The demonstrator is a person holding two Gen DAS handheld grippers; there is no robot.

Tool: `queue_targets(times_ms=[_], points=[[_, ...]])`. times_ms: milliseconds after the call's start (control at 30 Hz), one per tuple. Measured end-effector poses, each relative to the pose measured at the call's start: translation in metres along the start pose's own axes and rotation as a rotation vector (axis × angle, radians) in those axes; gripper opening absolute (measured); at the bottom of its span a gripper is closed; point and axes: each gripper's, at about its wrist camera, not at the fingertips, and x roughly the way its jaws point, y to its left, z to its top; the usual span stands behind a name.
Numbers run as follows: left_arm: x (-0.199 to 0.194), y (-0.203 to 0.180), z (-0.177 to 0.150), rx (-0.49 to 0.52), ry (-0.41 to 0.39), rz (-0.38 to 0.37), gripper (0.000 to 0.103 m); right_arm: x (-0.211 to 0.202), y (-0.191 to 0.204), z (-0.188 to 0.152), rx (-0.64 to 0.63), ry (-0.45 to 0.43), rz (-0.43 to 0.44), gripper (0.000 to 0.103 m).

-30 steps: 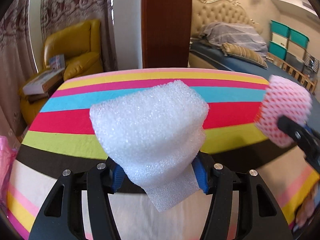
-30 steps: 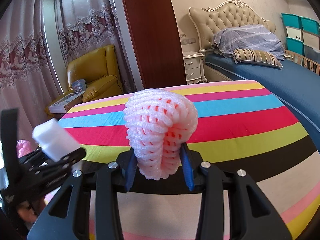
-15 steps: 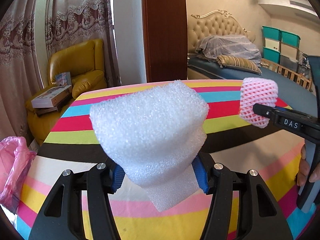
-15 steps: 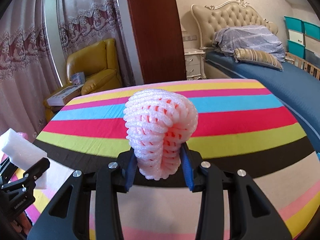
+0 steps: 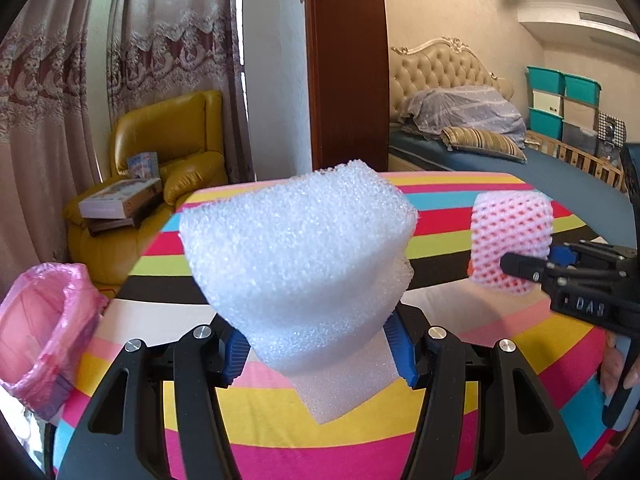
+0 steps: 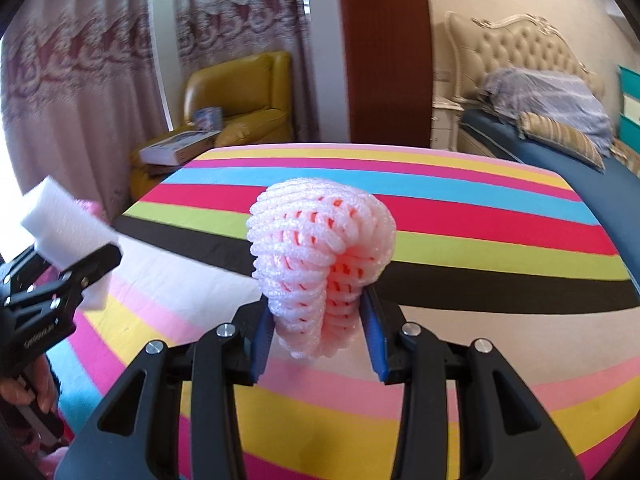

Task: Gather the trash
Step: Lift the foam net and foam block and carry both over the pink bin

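Note:
My left gripper [image 5: 320, 350] is shut on a folded white foam sheet [image 5: 300, 256], held above the striped table [image 5: 360, 432]. My right gripper [image 6: 318, 340] is shut on a pink foam fruit net [image 6: 320, 264], also above the table. In the left wrist view the right gripper [image 5: 532, 270] shows at the right with the pink net [image 5: 512, 236]. In the right wrist view the left gripper [image 6: 72, 264] shows at the left with the white foam [image 6: 64, 224]. A bin lined with a pink trash bag [image 5: 40, 328] stands off the table's left edge.
A yellow armchair [image 5: 160, 152] with boxes [image 5: 120, 200] stands beyond the table, by curtains. A dark wooden post [image 5: 344, 64] rises behind the table. A bed [image 5: 500, 160] and teal storage bins [image 5: 560, 100] are at the right.
Both grippers have pulled back and risen with their loads still held. The left view has swung left, so the pink-lined bin has come into view at its left edge.

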Motion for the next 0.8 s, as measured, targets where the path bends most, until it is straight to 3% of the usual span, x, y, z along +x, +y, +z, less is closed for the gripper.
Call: queue_targets(times_ms=[333,567,800], points=[[-0.041,0.040,-0.001,-0.045,-0.114,0.084,0.055,-0.028,0.059,-0.001,-0.136,-0.082,0.070,0.039],[-0.064,0.068,-0.015,-0.042,-0.122,0.136,0.055,-0.041,0.105,0.000,-0.270,-0.101,0.139,0.039],[-0.079,0.096,-0.029,-0.063,-0.122,0.183,0.055,-0.040,0.149,0.002,-0.367,-0.067,0.206,0.039]])
